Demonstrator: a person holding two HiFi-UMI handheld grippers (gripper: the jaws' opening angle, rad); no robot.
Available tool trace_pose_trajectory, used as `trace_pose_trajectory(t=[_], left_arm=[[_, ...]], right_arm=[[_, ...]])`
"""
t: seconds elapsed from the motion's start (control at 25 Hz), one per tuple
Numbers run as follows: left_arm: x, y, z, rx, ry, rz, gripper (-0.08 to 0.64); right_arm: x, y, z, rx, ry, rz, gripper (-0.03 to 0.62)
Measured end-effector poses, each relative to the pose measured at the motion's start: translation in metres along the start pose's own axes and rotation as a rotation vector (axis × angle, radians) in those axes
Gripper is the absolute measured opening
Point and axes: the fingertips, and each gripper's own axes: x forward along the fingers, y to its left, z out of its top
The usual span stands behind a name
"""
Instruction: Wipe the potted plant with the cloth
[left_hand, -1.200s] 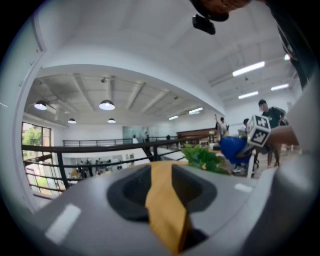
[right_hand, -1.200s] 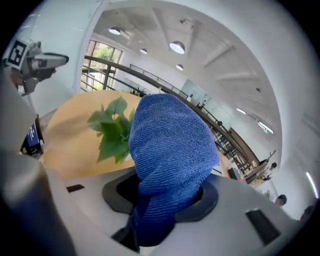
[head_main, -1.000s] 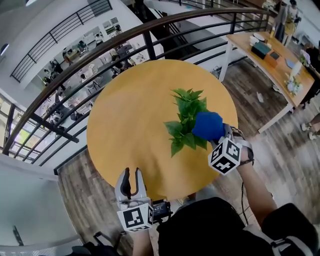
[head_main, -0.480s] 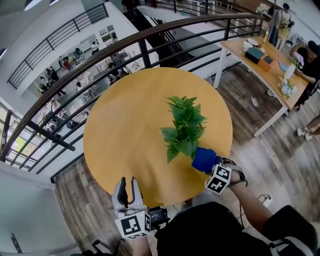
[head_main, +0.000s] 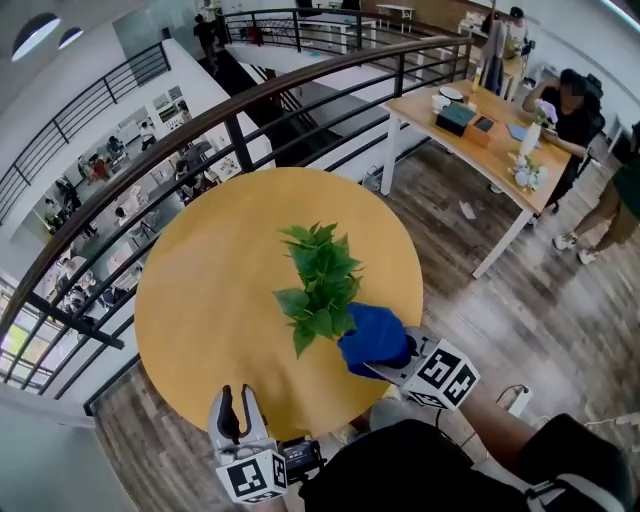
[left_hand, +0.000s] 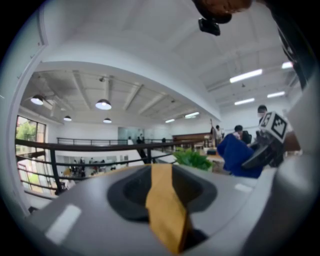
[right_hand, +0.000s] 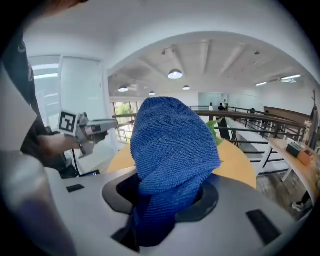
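The potted plant (head_main: 320, 280) stands a little right of centre on the round yellow table (head_main: 210, 290); its leaves hide the pot. My right gripper (head_main: 388, 350) is shut on a bunched blue cloth (head_main: 374, 338), which touches the plant's near-right lower leaves. The cloth (right_hand: 172, 150) fills the right gripper view, with a green leaf (right_hand: 214, 131) just behind it. My left gripper (head_main: 233, 402) hovers over the table's near edge, away from the plant. Its jaws stand almost together and hold nothing. From the left gripper view the plant (left_hand: 192, 159) and cloth (left_hand: 240, 155) sit ahead to the right.
A dark railing (head_main: 300, 85) curves behind the table above a lower floor. A long wooden table (head_main: 480, 135) with small items stands at the back right, with people beside it. Wooden floor (head_main: 520, 300) lies to the right.
My right gripper has drawn the cloth from the plant's right side down to its near lower leaves. The head view has shifted. The left gripper stays near the table edge.
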Motion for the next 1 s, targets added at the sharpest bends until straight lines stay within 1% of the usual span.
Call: trace_pose_trajectory(t=[0.08, 0.16, 0.24, 0.28, 0.32, 0.4, 0.48, 0.64, 0.8, 0.92, 1.0], left_arm=[[0.0, -0.008, 0.008, -0.009, -0.01, -0.014, 0.126], [0.001, -0.019, 0.021, -0.018, -0.03, -0.024, 0.117], [-0.001, -0.032, 0.032, -0.03, -0.056, -0.023, 0.075], [-0.003, -0.037, 0.031, -0.038, -0.068, -0.02, 0.048], [-0.005, -0.042, 0.024, -0.05, -0.08, -0.015, 0.002], [-0.006, -0.052, 0.006, -0.073, -0.089, -0.003, 0.0], [-0.004, -0.067, 0.003, -0.08, -0.087, 0.007, 0.0], [-0.001, -0.106, 0.024, -0.061, -0.08, 0.02, 0.0], [0.002, -0.146, 0.065, -0.016, -0.07, 0.032, 0.0], [-0.001, -0.164, 0.065, -0.012, -0.063, 0.057, 0.0], [0.0, -0.172, 0.062, -0.012, -0.058, 0.071, 0.0]], right_arm=[[-0.014, -0.002, 0.028, 0.015, -0.108, -0.005, 0.169], [-0.026, -0.008, 0.047, 0.029, -0.187, -0.013, 0.169], [-0.037, -0.016, 0.055, 0.048, -0.232, -0.018, 0.169], [-0.042, -0.02, 0.055, 0.059, -0.248, -0.018, 0.169], [-0.047, -0.024, 0.055, 0.069, -0.26, -0.018, 0.169], [-0.056, -0.033, 0.052, 0.079, -0.276, -0.018, 0.169], [-0.066, -0.042, 0.05, 0.078, -0.282, -0.017, 0.169], [-0.09, -0.063, 0.042, 0.086, -0.295, -0.024, 0.169], [-0.109, -0.082, 0.031, 0.09, -0.295, -0.016, 0.167], [-0.117, -0.089, 0.022, 0.057, -0.291, -0.006, 0.167], [-0.119, -0.093, 0.017, 0.051, -0.295, 0.012, 0.169]])
